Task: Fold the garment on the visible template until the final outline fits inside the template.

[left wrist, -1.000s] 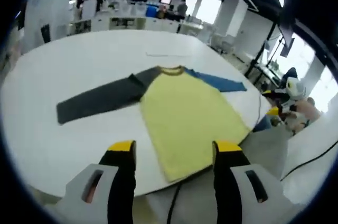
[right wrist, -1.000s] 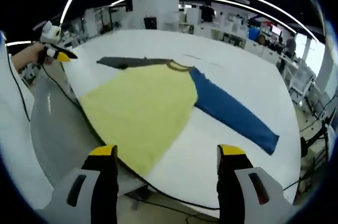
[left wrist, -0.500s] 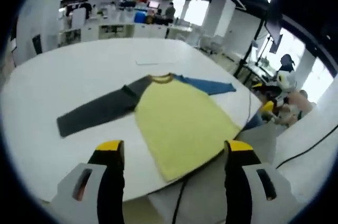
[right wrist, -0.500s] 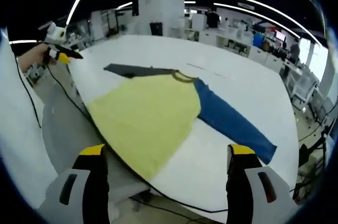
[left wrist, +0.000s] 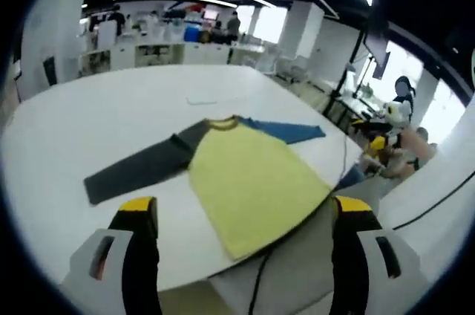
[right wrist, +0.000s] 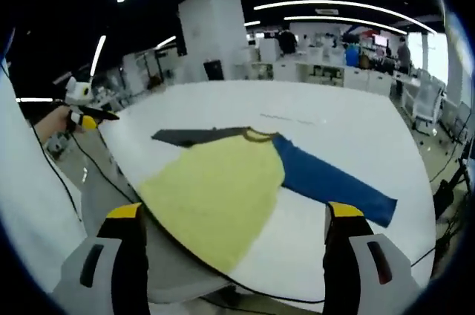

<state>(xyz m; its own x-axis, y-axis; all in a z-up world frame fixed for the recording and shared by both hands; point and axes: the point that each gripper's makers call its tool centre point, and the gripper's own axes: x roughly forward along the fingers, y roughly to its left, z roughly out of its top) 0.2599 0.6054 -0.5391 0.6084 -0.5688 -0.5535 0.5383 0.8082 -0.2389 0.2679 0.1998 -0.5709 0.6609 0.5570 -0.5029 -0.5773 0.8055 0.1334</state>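
Lying flat on the white bench, the shirt has a yellow body, a dark grey sleeve and a blue sleeve, both spread out to the sides; its hem reaches the near edge of the bench, and in the right gripper view the shirt shows the blue sleeve stretched toward the far side. A black cable runs along that near edge. The left gripper hangs above the edge with its fingers spread wide, holding nothing. The right gripper is likewise wide apart and empty. Desks and people fill the office behind.
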